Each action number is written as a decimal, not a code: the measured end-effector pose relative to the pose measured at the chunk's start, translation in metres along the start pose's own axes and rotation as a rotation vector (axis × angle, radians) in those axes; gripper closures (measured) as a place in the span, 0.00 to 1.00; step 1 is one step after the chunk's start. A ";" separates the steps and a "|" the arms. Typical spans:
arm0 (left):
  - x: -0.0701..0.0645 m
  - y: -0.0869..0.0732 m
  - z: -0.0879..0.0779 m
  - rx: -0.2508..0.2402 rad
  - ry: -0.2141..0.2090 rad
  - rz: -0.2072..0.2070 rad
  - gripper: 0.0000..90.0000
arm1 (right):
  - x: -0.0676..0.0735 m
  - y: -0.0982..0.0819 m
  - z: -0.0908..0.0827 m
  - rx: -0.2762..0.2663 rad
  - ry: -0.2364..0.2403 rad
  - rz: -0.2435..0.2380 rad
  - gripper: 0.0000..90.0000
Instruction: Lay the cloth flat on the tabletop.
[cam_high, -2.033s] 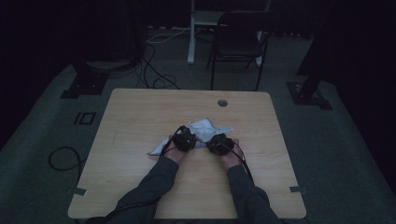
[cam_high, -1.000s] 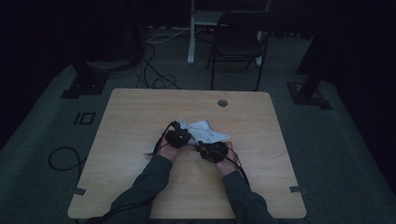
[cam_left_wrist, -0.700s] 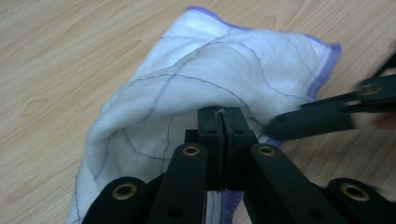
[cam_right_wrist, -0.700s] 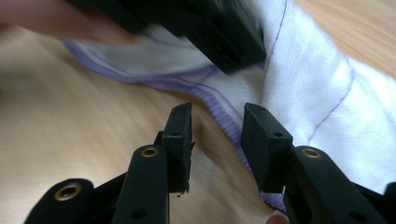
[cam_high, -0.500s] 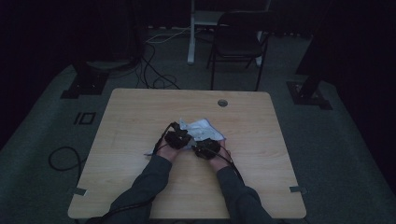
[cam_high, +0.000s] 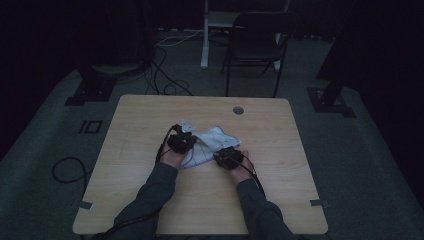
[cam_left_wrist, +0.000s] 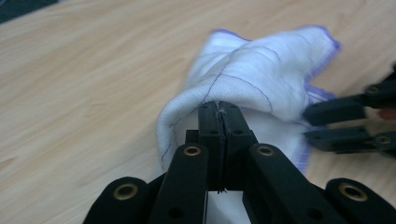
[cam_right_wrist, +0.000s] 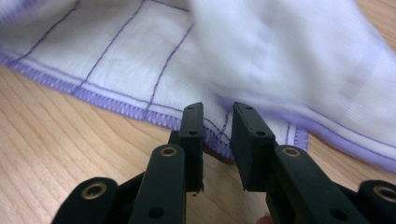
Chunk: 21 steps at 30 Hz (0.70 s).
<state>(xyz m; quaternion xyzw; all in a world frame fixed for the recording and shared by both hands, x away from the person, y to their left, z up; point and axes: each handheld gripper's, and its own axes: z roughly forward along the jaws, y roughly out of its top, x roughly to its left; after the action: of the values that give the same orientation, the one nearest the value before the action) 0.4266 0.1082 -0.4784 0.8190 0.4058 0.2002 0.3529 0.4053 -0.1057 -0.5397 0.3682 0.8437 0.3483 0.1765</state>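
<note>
White cloth (cam_left_wrist: 261, 79), purple-stitched hem, thin grid lines, rumpled.

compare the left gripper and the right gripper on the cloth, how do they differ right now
The left gripper has its fingers pressed together on a fold of the white cloth; the right gripper shows a gap, with the cloth's purple hem between its fingers, which have just been closing. The left gripper holds a raised hump of cloth; the right gripper works at an edge lying on the wooden table. Both have black fingers.
</note>
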 end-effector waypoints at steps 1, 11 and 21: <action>0.004 0.000 -0.002 -0.006 0.007 -0.012 1.00 | -0.001 -0.001 -0.001 0.002 -0.003 -0.001 0.84; 0.038 -0.015 -0.011 -0.006 0.063 -0.102 1.00 | -0.012 -0.010 -0.011 0.016 -0.031 0.055 0.85; 0.065 -0.044 -0.017 0.009 0.103 -0.201 1.00 | -0.015 -0.020 -0.023 0.040 -0.081 0.062 0.89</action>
<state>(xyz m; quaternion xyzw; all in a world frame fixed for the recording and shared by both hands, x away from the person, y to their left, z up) 0.4313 0.1863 -0.4964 0.7644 0.5043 0.2040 0.3460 0.3925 -0.1368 -0.5370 0.4113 0.8309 0.3216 0.1925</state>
